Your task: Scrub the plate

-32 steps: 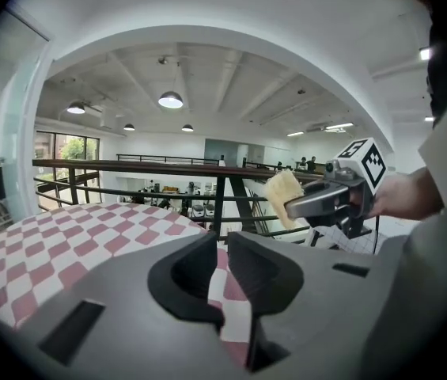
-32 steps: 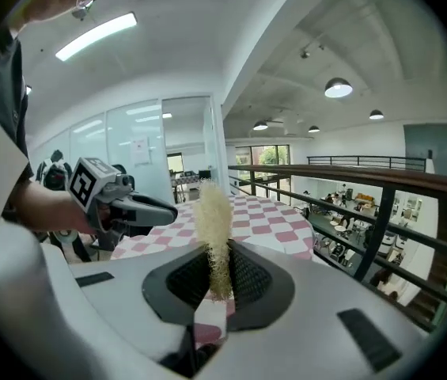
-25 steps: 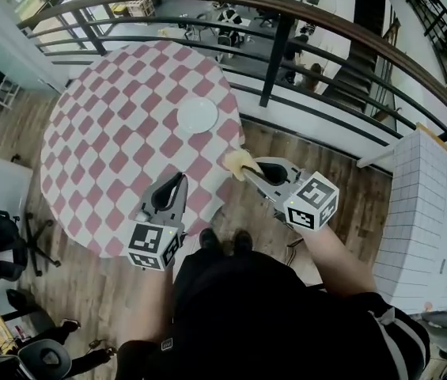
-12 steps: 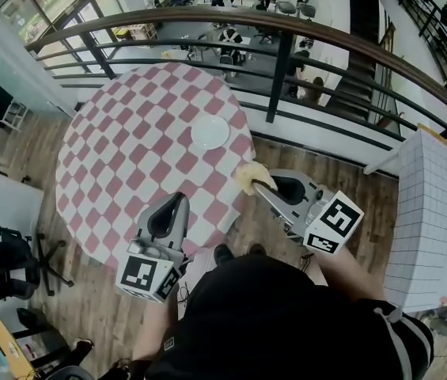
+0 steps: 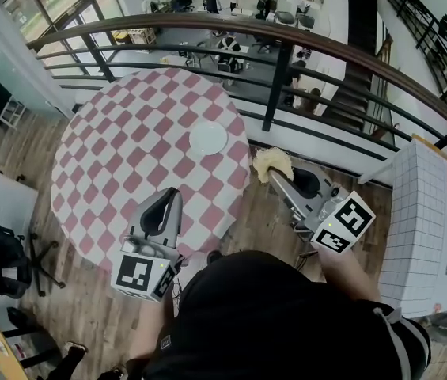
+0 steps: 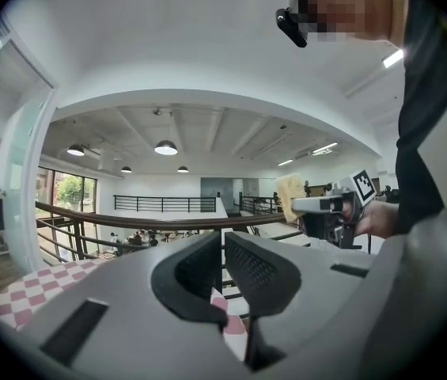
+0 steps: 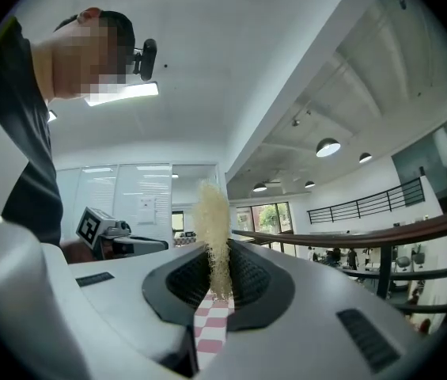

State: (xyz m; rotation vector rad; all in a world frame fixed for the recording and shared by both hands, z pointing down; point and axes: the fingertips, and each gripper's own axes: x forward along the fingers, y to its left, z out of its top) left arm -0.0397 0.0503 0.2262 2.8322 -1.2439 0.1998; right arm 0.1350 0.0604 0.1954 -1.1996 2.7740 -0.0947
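Sponge has swung right, off the table, pinched in my right tongs; left tongs closed, empty. Plate sits far right, unheld: scrubbing could skid it off.

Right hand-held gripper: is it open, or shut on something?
Shut on the scrub pad. The right gripper view shows the right hand-held gripper with both jaws pressed against the yellow fibrous pad, which sticks out past their tips.

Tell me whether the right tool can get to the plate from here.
Probably yes. The right tool, shut on the scrubber, hangs just off the table edge beside the plate, with nothing standing between them.
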